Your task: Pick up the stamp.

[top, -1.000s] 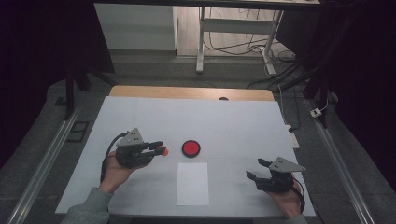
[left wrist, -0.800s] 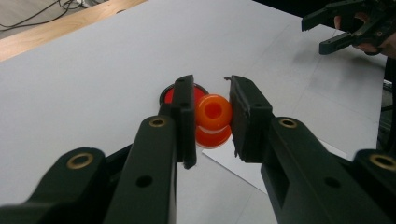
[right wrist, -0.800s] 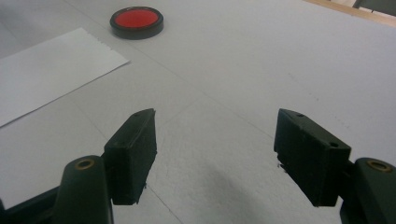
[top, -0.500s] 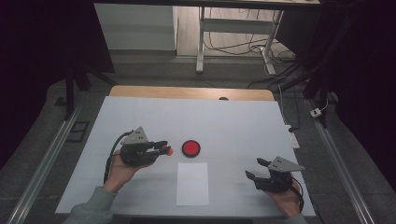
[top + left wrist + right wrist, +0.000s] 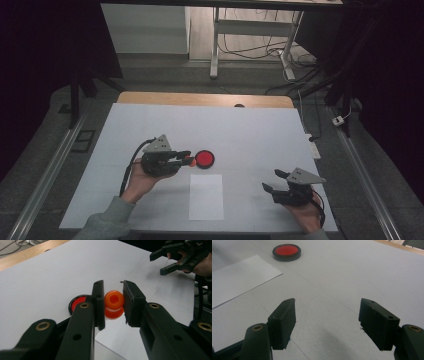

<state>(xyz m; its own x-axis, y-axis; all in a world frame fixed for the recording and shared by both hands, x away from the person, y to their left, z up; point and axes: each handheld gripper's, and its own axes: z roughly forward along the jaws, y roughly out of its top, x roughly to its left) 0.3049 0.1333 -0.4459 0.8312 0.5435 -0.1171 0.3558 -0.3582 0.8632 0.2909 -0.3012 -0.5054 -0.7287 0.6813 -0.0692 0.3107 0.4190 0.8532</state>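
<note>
Left claw [image 5: 113, 302] is clamped on the orange stamp [image 5: 114, 304], hovering just at nine o'clock of the red ink pad [image 5: 204, 159]. Right claw [image 5: 327, 323] waits, jaws apart, at the desk's [image 5: 250, 125] four o'clock. Best bet: keep the stamp level, press squarely.

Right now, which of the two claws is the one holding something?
The left claw: its jaws are shut on a small orange stamp, beside the red ink pad. The right claw stands wide open over bare table, nothing between its jaws.
</note>
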